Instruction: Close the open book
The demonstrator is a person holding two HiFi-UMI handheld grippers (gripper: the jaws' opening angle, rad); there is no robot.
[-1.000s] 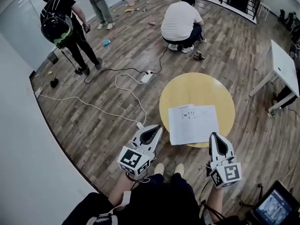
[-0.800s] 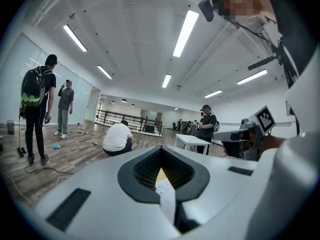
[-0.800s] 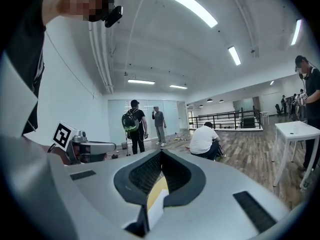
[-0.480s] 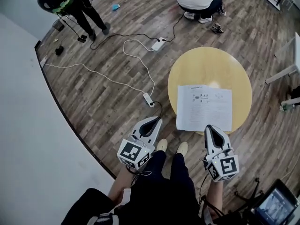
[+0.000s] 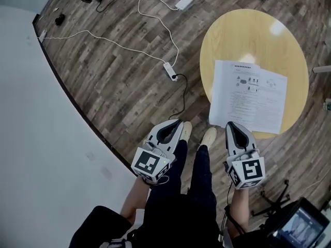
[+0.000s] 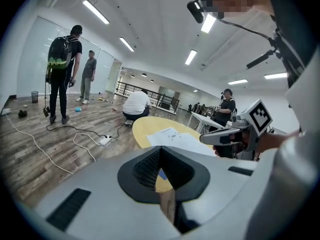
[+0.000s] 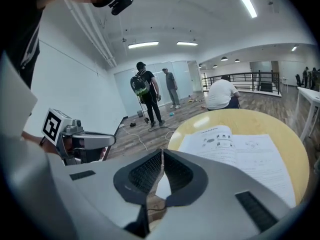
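Grey plastic left gripper (image 5: 175,124) and right gripper (image 5: 231,125) each have their ribbed black fingers (image 7: 147,173) pressed together on nothing. Beyond them the open book (image 5: 248,95), flat white printed pages, lies at the near edge of the round glossy yellow tabletop (image 5: 248,35). Its spread runs left-right and its spine points away.

one overhead, two low, sharing book (image 5: 248,94)

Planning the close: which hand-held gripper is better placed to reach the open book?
Right. The right hand-held gripper points at the open book, just short of its near edge; the left hand-held gripper is over the floor, beside the table.
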